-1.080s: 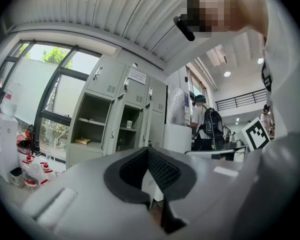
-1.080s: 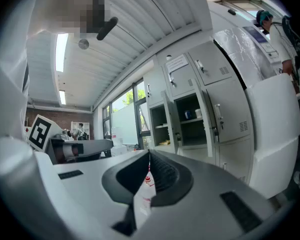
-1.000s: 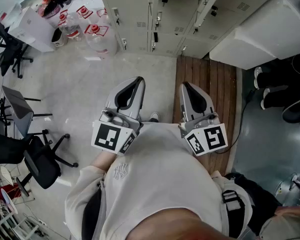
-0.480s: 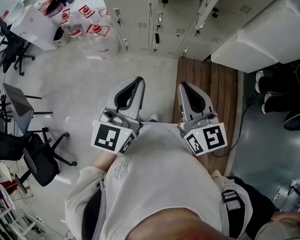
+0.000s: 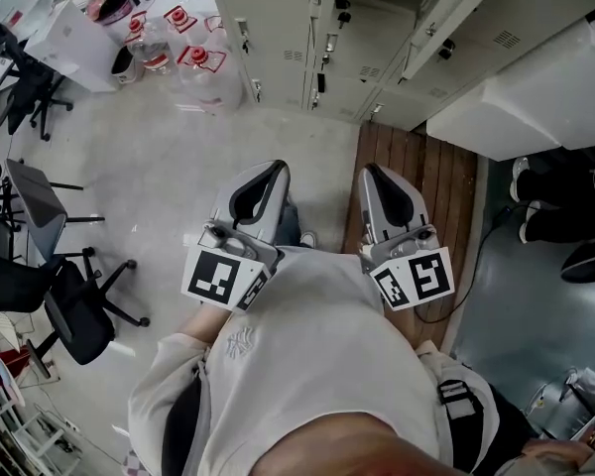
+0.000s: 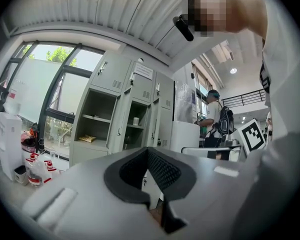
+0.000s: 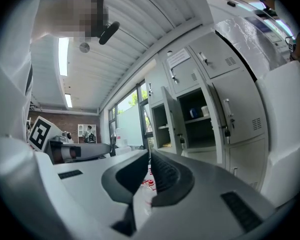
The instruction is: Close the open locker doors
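Note:
A bank of grey lockers (image 5: 278,38) stands ahead of me at the top of the head view. Two of its doors hang open, one seen edge-on (image 5: 320,8) and one swung out at a slant (image 5: 454,13). In the left gripper view two open compartments (image 6: 92,124) (image 6: 136,121) show shelves with small items. The right gripper view shows an open door (image 7: 171,116) beside an open compartment (image 7: 196,115). My left gripper (image 5: 256,188) and right gripper (image 5: 385,198) are held side by side at waist height, well short of the lockers. Both are shut and hold nothing.
Large water bottles (image 5: 178,62) stand on the floor left of the lockers. Office chairs (image 5: 45,296) are at my left. A wooden platform (image 5: 416,181) lies under my right gripper, with a white cabinet (image 5: 535,87) and shoes (image 5: 545,201) beyond. A person with a backpack (image 6: 213,121) stands at the right.
The lockers have shifted slightly lower and right in the head view as I come a little closer. Both grippers keep their pose, shut.

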`<state>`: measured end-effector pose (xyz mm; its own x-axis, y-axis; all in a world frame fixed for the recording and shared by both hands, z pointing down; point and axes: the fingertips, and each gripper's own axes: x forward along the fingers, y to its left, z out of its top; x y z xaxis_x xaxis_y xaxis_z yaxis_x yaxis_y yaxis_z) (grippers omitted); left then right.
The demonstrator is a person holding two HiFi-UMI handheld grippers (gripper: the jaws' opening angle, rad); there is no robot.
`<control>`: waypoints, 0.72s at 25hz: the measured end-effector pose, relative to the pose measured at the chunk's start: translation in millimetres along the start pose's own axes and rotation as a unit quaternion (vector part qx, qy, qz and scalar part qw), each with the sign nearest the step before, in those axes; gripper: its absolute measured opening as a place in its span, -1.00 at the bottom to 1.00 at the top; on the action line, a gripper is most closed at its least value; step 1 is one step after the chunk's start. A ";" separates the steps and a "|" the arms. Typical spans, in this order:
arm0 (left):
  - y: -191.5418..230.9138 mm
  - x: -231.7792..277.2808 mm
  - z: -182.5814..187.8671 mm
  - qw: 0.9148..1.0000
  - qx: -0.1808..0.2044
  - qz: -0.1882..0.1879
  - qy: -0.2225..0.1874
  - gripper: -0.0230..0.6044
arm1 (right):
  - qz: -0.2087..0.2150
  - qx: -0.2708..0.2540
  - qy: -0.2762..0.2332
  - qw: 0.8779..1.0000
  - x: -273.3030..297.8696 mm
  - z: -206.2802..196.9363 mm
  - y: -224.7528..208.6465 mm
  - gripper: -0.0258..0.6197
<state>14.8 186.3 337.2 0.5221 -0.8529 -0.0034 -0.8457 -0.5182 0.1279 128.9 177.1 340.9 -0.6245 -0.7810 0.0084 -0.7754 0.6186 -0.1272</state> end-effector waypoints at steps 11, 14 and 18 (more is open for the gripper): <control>93.6 76.1 35.3 1.000 0.010 -0.016 -0.010 -0.92 | -0.006 -0.017 -0.026 1.000 109.0 36.5 -37.3 -0.88; 111.4 93.4 39.9 1.000 0.007 -0.018 -0.012 -0.92 | -0.012 -0.030 -0.046 0.998 131.1 50.5 -55.4 -0.88; 127.2 112.3 33.2 1.000 -0.001 -0.015 -0.005 -0.92 | -0.006 -0.045 -0.071 0.996 159.3 71.8 -81.3 -0.88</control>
<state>-37.8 22.5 320.2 0.5459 -0.8377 -0.0165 -0.8296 -0.5432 0.1290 99.2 -3.8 281.3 -0.6008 -0.7883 -0.1323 -0.7917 0.6097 -0.0376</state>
